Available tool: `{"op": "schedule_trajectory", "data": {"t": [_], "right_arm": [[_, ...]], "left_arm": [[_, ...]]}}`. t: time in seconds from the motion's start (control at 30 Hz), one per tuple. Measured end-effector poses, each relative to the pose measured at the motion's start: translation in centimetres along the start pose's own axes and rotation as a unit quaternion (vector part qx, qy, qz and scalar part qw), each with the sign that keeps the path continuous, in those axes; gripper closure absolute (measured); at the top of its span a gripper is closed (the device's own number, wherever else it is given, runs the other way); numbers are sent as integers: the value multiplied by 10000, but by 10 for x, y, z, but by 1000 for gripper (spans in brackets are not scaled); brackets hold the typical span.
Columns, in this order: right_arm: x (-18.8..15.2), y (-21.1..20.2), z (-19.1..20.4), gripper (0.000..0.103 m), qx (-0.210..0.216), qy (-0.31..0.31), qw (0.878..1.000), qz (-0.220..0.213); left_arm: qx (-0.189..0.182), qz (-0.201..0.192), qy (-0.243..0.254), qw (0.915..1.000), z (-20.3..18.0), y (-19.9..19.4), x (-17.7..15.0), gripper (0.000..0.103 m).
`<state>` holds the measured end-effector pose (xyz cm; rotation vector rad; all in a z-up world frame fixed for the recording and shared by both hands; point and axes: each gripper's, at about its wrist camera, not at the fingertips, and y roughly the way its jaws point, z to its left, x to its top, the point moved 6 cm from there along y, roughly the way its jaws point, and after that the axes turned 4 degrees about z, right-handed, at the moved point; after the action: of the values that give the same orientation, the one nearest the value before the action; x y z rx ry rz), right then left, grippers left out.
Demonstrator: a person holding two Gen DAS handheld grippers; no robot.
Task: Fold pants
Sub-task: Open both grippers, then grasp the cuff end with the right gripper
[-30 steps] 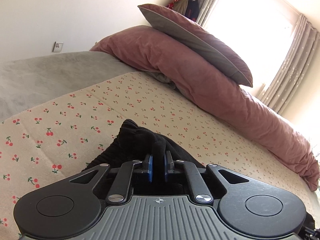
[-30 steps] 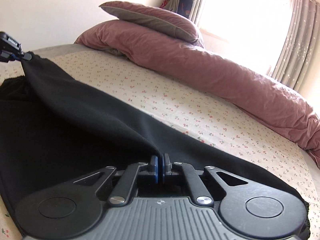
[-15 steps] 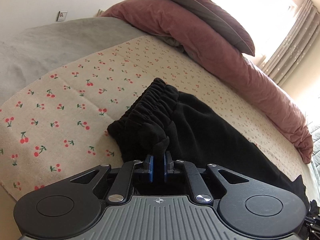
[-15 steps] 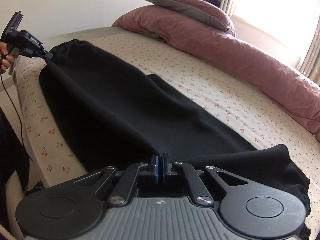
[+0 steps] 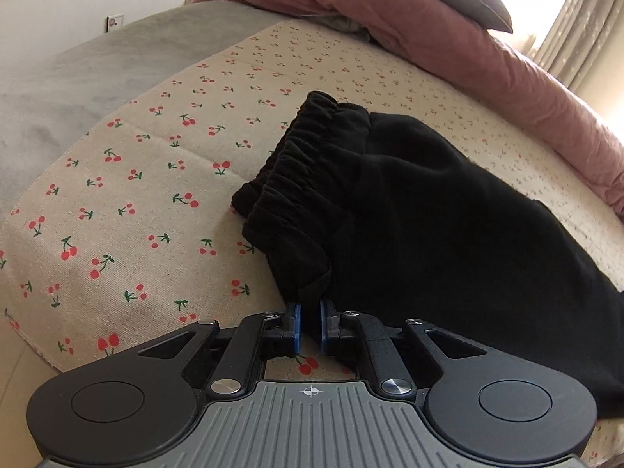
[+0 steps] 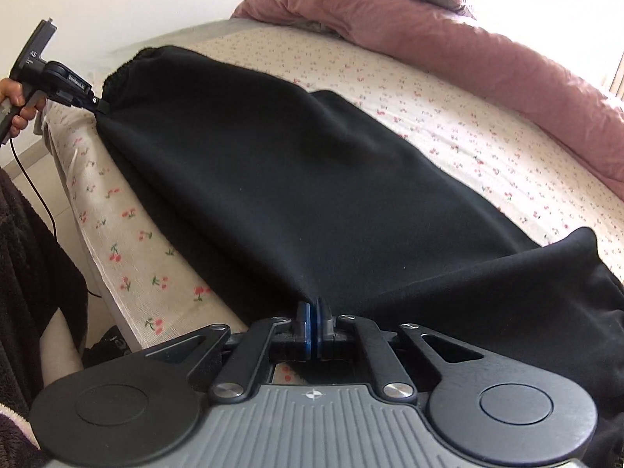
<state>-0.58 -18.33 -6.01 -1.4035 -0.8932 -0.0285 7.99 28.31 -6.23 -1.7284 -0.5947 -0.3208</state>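
Black pants (image 6: 296,179) are lying lengthwise on the cherry-print sheet (image 5: 148,179) near the bed's edge. Left gripper (image 5: 310,321) is pinching the waistband corner, jaws nearly closed on a thin fold. Right gripper (image 6: 314,321) is clamping the fabric edge by the leg end, pads pressed together.

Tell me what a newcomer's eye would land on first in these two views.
First, the black soft-fabric pants spread across the middle of the cherry-print cream bedsheet, their gathered elastic waistband bunched at the left end. Next, the left gripper pinching the waistband corner and the right gripper clamped on the near edge. Behind lies a long dusty-pink duvet.
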Motion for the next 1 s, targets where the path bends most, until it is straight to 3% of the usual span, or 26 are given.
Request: {"op": "schedule_trajectory", "data": {"t": [0.13,0.17,0.2,0.23,0.27,0.3,0.37,0.4,0.5,0.67,0.7,0.8,0.93,1.0], "right_arm": [[5,-2,-4,88,142,247,9996,4],[8,-9,-10,70,198,413,9989,-98],[10,-17,-16,59,217,589,9976,-287],[11,-25,-22,58,234,753,9958,-476],[12,-32,-31,57,255,952,9931,-629],[11,-38,-41,54,237,1217,9893,-774],[7,-47,-63,42,52,1746,9797,-984],[2,-51,-80,35,-158,2094,9716,-1089],[-15,-54,-122,34,-747,2833,9487,-1190],[-60,-40,-191,34,-1400,4240,8885,-1062],[-68,-36,-201,35,-1427,4454,8779,-1025],[-95,-27,-228,46,-1365,5109,8422,-1055],[-107,-23,-249,51,-1115,5559,8097,-1514],[-108,-22,-256,54,-1121,5655,7980,-1755]], "left_arm": [[47,-248,-13,9997,-1,-11,2,85],[120,-377,11,9992,-4,-17,3,81],[245,-521,40,9983,-7,-23,4,68],[428,-685,52,9967,-11,-30,5,48],[610,-847,89,9945,-16,-36,6,38],[743,-1040,221,9915,-24,-42,7,30],[924,-1353,627,9845,-45,-50,7,29],[947,-1445,813,9816,-55,-52,6,25],[635,-1651,1406,9741,-97,-51,1,19],[-259,-1264,2269,9653,-180,-19,-27,13],[-391,-1123,2495,9611,-196,-12,-36,13],[-768,-894,3292,9369,-246,7,-67,13],[-1158,-810,4246,8943,-295,20,-110,13],[-1358,-675,4552,8774,-308,24,-126,13]]}}
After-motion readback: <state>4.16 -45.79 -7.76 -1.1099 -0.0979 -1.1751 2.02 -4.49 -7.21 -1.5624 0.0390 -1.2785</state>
